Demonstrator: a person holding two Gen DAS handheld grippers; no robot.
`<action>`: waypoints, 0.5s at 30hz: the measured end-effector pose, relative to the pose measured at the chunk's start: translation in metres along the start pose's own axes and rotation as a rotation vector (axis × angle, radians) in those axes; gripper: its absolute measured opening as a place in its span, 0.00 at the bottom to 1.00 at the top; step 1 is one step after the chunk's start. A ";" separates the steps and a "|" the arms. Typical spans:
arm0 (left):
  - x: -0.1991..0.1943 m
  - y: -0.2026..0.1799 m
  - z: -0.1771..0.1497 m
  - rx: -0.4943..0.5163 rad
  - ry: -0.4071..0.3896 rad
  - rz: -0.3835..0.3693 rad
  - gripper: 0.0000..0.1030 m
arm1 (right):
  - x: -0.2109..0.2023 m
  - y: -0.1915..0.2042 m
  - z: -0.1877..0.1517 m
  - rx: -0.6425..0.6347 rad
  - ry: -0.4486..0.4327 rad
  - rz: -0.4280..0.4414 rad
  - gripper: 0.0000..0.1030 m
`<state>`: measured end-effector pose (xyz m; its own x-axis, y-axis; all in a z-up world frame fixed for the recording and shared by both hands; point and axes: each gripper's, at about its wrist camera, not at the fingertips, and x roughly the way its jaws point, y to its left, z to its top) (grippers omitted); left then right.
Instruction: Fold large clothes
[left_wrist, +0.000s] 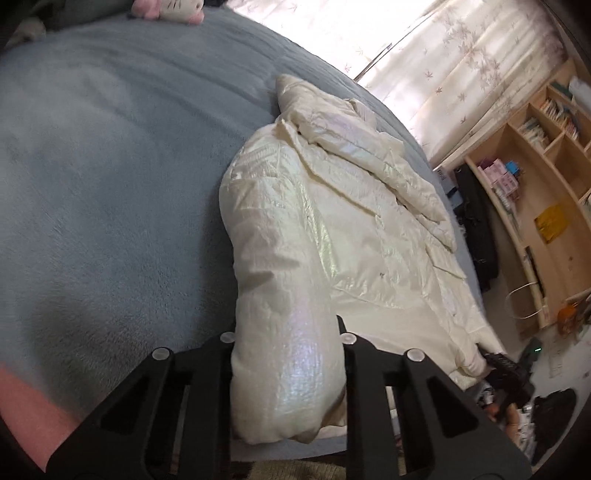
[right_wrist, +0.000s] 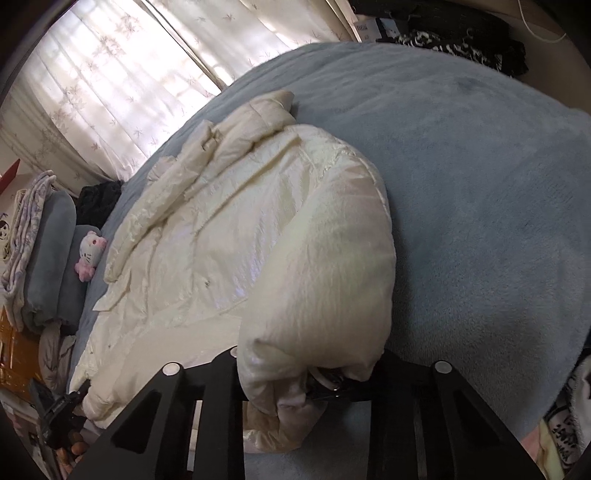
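One cream puffy jacket (left_wrist: 332, 229) lies spread on a bed covered by a grey-blue fleece blanket (left_wrist: 110, 166), near the bed's window-side edge. Two sleeves run toward the cameras, one into each pair of tongs.

Left tongs (left_wrist: 288, 343): pinching the end of one jacket sleeve (left_wrist: 280, 314), black fingers (left_wrist: 356, 354) pressed against both sides of the padded fabric. The sleeve end hangs over the near bed edge. To the left of it there is wide bare blanket, free room up to a plush toy (left_wrist: 173, 9) at the far edge.

Right tongs (right_wrist: 310, 365): pinching the cuff of the other sleeve (right_wrist: 325, 280), fabric bunched between the fingers (right_wrist: 221, 373), cuff opening dark on the inner side. To the right there is a large stretch of bare blanket (right_wrist: 480, 184), open to the far bed edge, where dark patterned clothes (right_wrist: 461, 40) lie.

In the right wrist view the left tongs (right_wrist: 62, 410) show at the lower left, at the jacket's hem corner; in the left wrist view the right tongs (left_wrist: 506, 369) show at the lower right in the same way.

Jacket collar end points at the curtain (left_wrist: 443, 74). A wooden shelf unit (left_wrist: 535, 184) stands beyond the bed edge, with a narrow floor strip between. One pink-white plush toy (right_wrist: 90, 254) sits beside folded bedding (right_wrist: 44, 258) at the bed's head end.
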<state>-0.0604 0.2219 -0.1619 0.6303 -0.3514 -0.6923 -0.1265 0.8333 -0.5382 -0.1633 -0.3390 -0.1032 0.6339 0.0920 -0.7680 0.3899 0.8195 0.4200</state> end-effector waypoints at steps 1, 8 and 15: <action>-0.005 -0.005 0.001 0.008 -0.004 0.009 0.15 | -0.008 0.003 0.002 0.002 -0.012 0.004 0.22; -0.058 -0.014 0.002 0.022 0.001 -0.016 0.15 | -0.066 0.018 0.014 0.003 -0.044 0.014 0.22; -0.121 -0.025 -0.001 0.053 -0.033 -0.085 0.15 | -0.105 0.042 0.032 -0.016 -0.040 0.029 0.22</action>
<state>-0.1342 0.2435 -0.0651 0.6618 -0.4085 -0.6286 -0.0310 0.8229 -0.5674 -0.1927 -0.3326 0.0104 0.6712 0.0933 -0.7353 0.3607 0.8256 0.4340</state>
